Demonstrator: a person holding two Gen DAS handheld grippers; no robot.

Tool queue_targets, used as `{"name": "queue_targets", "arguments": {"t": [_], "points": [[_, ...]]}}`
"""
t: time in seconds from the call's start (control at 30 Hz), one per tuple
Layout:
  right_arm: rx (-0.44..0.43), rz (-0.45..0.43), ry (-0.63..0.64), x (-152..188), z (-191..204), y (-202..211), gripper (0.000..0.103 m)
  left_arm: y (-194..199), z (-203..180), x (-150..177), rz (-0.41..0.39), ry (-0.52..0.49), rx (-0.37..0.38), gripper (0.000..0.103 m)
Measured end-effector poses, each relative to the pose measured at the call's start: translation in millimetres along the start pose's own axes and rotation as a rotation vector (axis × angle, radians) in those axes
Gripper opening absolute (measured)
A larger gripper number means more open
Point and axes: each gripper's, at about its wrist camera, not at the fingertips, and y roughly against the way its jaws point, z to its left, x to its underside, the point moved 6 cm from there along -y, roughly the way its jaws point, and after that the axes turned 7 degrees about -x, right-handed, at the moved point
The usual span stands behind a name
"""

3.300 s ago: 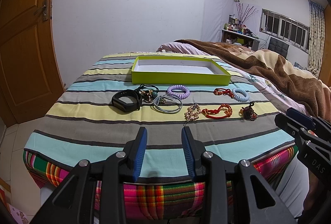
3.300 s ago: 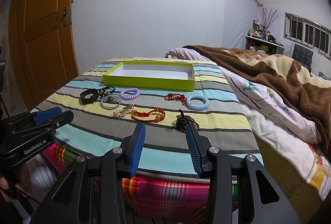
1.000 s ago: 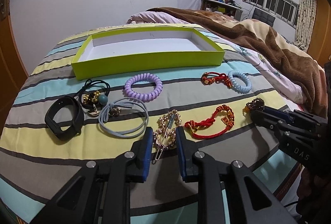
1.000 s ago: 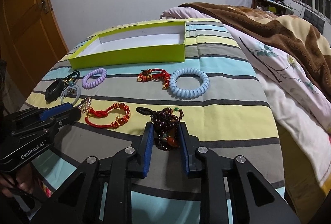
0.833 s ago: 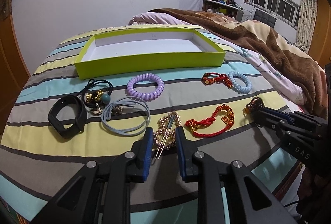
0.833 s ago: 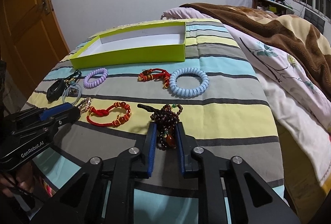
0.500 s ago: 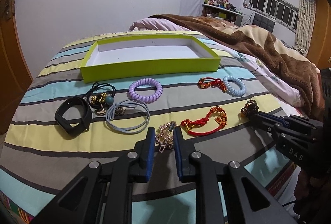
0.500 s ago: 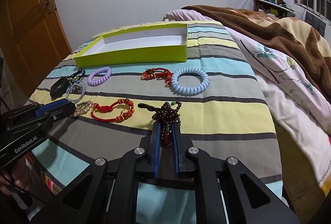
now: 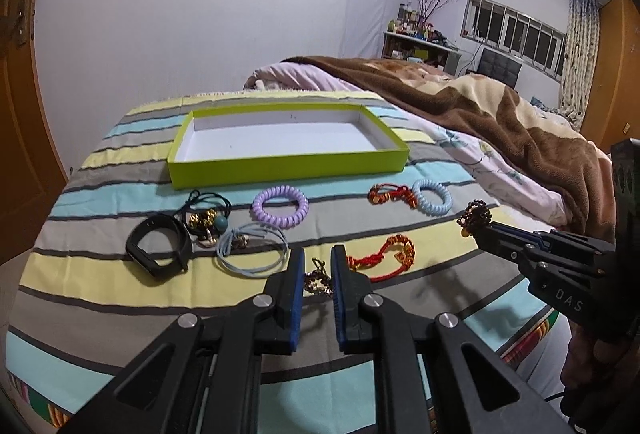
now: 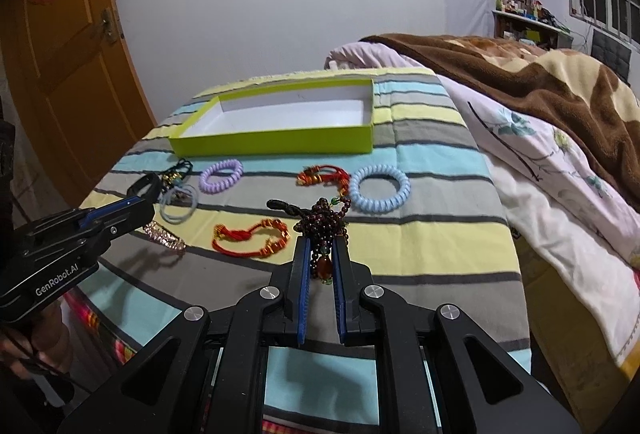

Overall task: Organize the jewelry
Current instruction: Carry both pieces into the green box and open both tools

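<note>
Jewelry: left gripper (image 9: 316, 266) pinches one gold clip (image 9: 318, 280), right gripper (image 10: 321, 254) one bead bracelet (image 10: 324, 222).

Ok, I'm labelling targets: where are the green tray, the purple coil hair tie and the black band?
green tray (image 9: 288, 165): left wrist view, front outer wall.
purple coil hair tie (image 9: 262, 210): left wrist view, left side of the coil.
black band (image 9: 134, 248): left wrist view, left side of the loop.

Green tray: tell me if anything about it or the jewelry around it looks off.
Nothing damaged or spilled. The green tray holds nothing yet; every piece lies outside it on the striped cloth, except the gold hair clip in the left claw and the dark bead bracelet in the right claw.
</note>
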Motion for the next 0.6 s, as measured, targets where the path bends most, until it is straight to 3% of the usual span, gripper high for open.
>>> {"name": "queue_targets", "arguments": {"t": [0.23,0.6], "points": [[-0.017,-0.017,0.019,-13,7,-2,0.01,2,14,-15,-0.017,0.032,-0.002,0.013],[-0.037,-0.061,0.082,-70,15,-22,0.01,-18,39,-78,-0.089,0.022,-0.057,0.013]]}}
